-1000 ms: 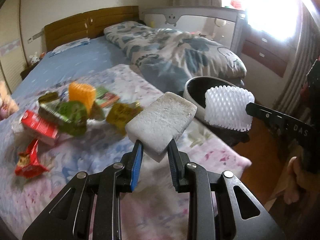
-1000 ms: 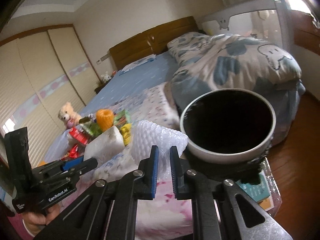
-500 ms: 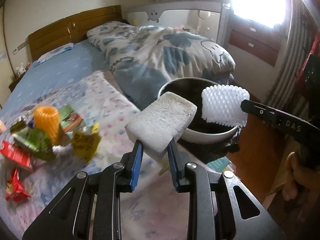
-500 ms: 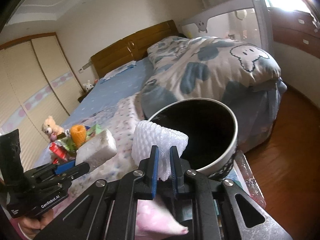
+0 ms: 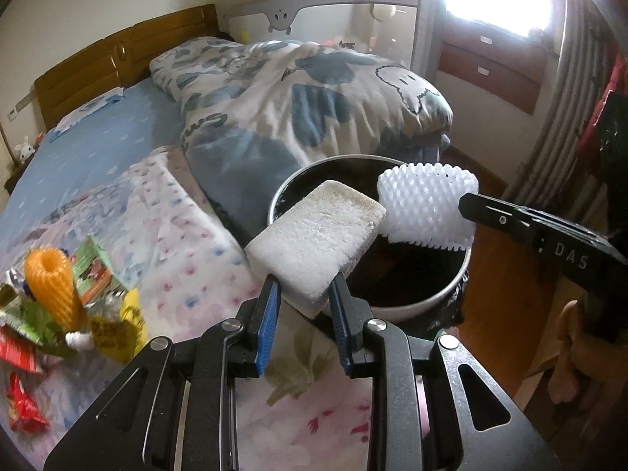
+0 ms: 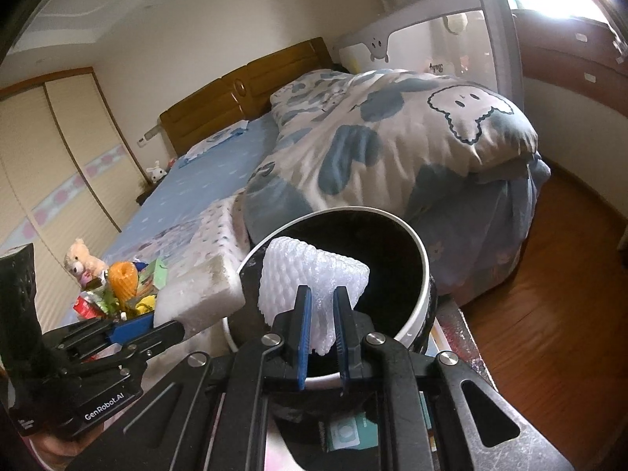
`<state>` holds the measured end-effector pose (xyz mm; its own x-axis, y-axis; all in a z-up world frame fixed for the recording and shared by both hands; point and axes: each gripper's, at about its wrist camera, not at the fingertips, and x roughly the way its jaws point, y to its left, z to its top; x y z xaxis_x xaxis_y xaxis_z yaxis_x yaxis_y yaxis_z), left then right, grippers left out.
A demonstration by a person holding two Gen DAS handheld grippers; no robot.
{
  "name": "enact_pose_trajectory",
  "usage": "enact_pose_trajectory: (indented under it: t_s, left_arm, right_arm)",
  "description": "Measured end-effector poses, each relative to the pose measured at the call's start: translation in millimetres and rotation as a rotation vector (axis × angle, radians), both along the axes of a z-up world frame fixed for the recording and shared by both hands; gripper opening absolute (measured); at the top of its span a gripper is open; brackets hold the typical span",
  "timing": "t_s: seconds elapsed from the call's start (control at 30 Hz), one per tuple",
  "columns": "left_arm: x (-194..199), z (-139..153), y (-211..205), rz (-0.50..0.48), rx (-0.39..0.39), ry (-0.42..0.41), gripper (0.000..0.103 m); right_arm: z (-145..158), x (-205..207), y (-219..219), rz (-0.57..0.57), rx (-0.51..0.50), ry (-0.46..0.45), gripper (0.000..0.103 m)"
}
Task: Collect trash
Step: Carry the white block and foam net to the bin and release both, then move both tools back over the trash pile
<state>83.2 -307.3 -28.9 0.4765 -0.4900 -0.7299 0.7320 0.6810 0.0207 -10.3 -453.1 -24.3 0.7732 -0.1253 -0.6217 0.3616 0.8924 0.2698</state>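
Observation:
My left gripper (image 5: 304, 294) is shut on a white styrofoam block (image 5: 318, 237) and holds it over the near rim of the white trash bin (image 5: 416, 306) with a black liner. My right gripper (image 6: 322, 306) is shut on a white foam fruit net (image 6: 310, 274) and holds it over the bin's open mouth (image 6: 416, 259). The net also shows in the left wrist view (image 5: 426, 208), and the block in the right wrist view (image 6: 200, 290). More trash lies on the bed at the left: an orange foam net (image 5: 53, 284), green and red wrappers (image 5: 23, 325), a yellow packet (image 5: 117, 329).
The bin stands at the bed's foot corner beside a folded blue-and-white quilt (image 5: 298, 106). A floral cover (image 5: 184, 243) lies under the trash. Wooden floor (image 6: 549, 274) lies to the right, with drawers (image 5: 490, 66) under the window. A teddy bear (image 6: 80, 261) sits at the far left.
Both grippers have moved right and forward, from over the bed to over the bin. The block and the net stay gripped; the trash pile has slid left in view.

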Motion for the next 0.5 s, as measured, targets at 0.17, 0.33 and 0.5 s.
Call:
enact_pose_trajectory:
  t_s: [0.17, 0.33, 0.5]
  left_arm:
    - [6.4, -2.7, -9.0, 0.003, 0.005, 0.012, 0.025]
    - [11.9, -5.5, -16.0, -0.001, 0.01, 0.02, 0.026]
    - [13.6, -7.5, -22.6, -0.01, 0.01, 0.026, 0.028]
  right_arm:
    - [-2.2, 3.9, -6.0, -0.004, 0.005, 0.008, 0.011]
    - [-5.4, 8.1, -12.0, -0.01, 0.013, 0.016, 0.011]
    - [-6.7, 12.8, -15.3, -0.011, 0.015, 0.023, 0.011]
